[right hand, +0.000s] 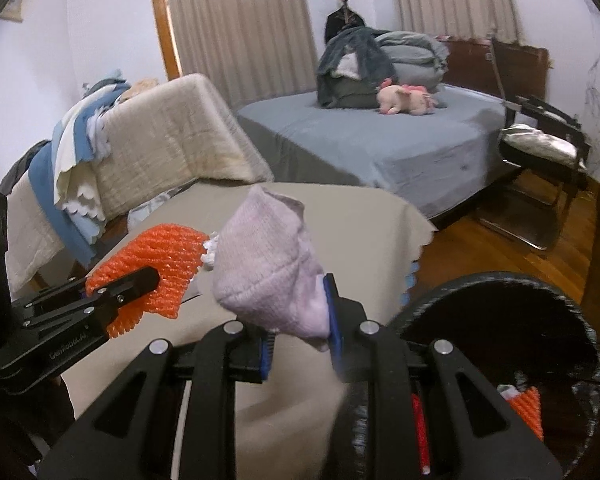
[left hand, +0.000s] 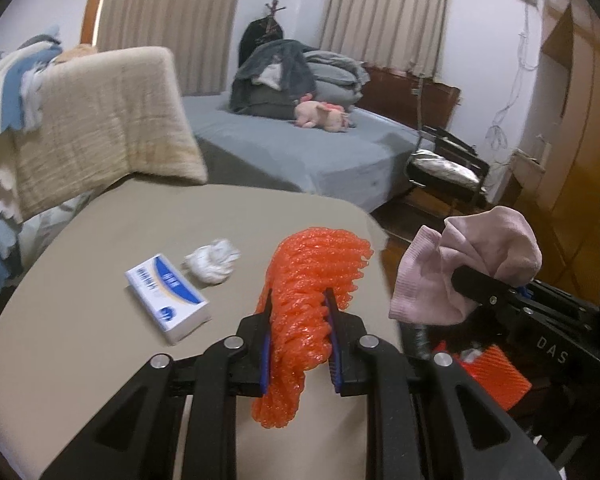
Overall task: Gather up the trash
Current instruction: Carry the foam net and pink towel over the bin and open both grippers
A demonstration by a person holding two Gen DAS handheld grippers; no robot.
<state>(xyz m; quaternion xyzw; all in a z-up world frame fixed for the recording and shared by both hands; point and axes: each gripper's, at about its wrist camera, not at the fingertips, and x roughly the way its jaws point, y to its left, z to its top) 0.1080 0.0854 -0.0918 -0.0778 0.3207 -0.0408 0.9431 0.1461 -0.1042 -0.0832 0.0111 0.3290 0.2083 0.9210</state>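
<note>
The left gripper [left hand: 298, 332] clamps one orange foam net [left hand: 316, 280]; the right gripper [right hand: 298, 320] clamps one pink sock [right hand: 268, 264] (beside the black bin [right hand: 580, 320]). Farther on the table [left hand: 80, 340]: one box [left hand: 168, 300], one crumpled tissue [left hand: 212, 260].

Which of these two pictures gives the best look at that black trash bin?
The right wrist view: the trash bin shows its round rim and dark inside, with orange scraps at the bottom. The left wrist view catches only an orange scrap low on the right, mostly hidden behind the right gripper.
</note>
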